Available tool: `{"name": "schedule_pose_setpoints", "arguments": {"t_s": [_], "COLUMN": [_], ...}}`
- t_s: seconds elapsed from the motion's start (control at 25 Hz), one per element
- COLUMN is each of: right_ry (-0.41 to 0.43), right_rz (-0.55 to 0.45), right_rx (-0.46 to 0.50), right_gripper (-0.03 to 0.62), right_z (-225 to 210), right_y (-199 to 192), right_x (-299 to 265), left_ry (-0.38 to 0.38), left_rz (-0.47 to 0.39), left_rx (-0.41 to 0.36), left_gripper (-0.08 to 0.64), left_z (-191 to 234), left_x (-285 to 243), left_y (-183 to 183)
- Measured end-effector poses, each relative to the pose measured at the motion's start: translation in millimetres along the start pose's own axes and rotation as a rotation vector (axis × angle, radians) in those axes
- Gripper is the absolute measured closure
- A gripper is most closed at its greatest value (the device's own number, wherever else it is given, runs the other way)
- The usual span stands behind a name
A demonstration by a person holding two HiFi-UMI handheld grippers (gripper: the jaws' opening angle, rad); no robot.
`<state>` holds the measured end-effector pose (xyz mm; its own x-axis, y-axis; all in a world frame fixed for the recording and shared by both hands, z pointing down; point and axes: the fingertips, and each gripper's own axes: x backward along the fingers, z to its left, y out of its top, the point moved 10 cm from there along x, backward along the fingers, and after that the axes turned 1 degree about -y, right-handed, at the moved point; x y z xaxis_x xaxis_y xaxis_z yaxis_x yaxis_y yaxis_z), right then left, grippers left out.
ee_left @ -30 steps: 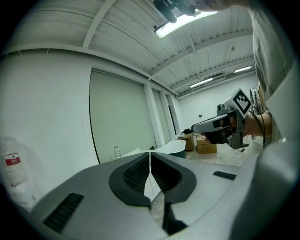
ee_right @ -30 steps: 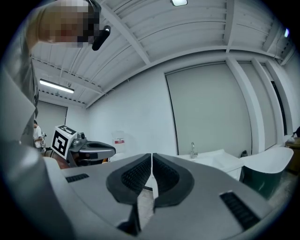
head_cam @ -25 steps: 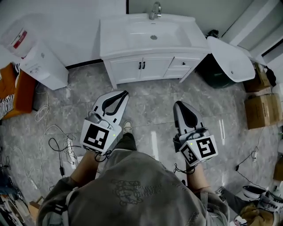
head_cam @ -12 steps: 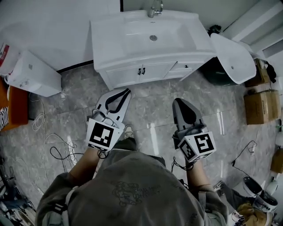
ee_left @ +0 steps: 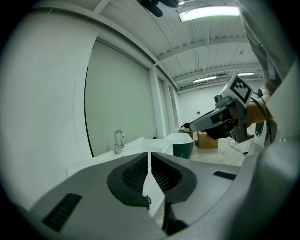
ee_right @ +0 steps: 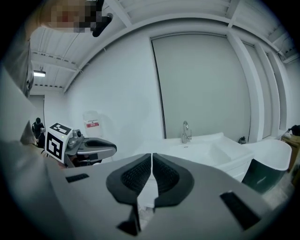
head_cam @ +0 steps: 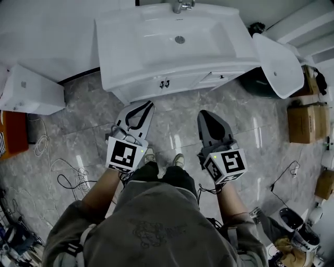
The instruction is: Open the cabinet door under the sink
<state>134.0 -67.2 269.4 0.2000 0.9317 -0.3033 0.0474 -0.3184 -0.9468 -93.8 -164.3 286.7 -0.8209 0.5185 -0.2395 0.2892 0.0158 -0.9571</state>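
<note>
The white sink vanity (head_cam: 172, 47) stands against the far wall, with a chrome faucet (head_cam: 180, 6) at its back. Two cabinet doors below the basin meet at a pair of dark handles (head_cam: 164, 83) and look closed. My left gripper (head_cam: 147, 106) is shut and empty; it points at the cabinet front, a short way below the handles in the head view. My right gripper (head_cam: 204, 114) is also shut and empty, level with the left one and to its right. The left gripper view shows its shut jaws (ee_left: 149, 154) and the faucet (ee_left: 118, 140); the right gripper view shows its shut jaws (ee_right: 152, 155) and the basin (ee_right: 206, 149).
A white oval tub (head_cam: 276, 60) and a dark green bin (head_cam: 257, 83) stand right of the vanity. Cardboard boxes (head_cam: 302, 122) lie farther right. A white appliance (head_cam: 28, 91) is at the left, with cables (head_cam: 68, 180) on the grey tiled floor.
The person has stepped toward the vanity, which now sits nearer and larger. Both grippers have moved forward with the person, still shut, and now point close to the cabinet front.
</note>
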Motion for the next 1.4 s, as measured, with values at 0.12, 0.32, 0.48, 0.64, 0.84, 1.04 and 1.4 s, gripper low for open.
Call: {"name": "schedule_pose_setpoints", "arguments": {"t_s": [0.12,0.32,0.48,0.64,0.84,1.04,1.4], "right_ry": [0.020,0.057,0.072,0.071,0.065,0.058,0.049], "right_rz": [0.032,0.073,0.102,0.131,0.157,0.168,0.206], "right_rx": [0.002,-0.101,-0.108,-0.106,-0.097,-0.099,-0.081], "right_gripper": [0.561,0.562,0.563,0.561,0.561,0.562,0.561], "right_z": [-11,-42,-66,-91,-108,-118,-139], "right_y": [-9,-35,-53,-79,-118,-153,-214], "right_x": [-23,-62,-96,-122,-151,-177,-208], "left_ry": [0.002,-0.009,0.016,0.023,0.018,0.072,0.166], "left_rz": [0.033,0.134,0.173,0.158,0.210,0.320,0.477], "left_rx": [0.005,0.043,0.066,0.039,0.070,0.107,0.222], "left_gripper": [0.538,0.538,0.537,0.535,0.456,0.445,0.428], "left_z": [4,2,3,2,-1,-1,-2], "left_x": [-23,-68,-100,-134,-176,-208,-266], "left_y": [-16,-56,-86,-111,-148,-195,-287]}}
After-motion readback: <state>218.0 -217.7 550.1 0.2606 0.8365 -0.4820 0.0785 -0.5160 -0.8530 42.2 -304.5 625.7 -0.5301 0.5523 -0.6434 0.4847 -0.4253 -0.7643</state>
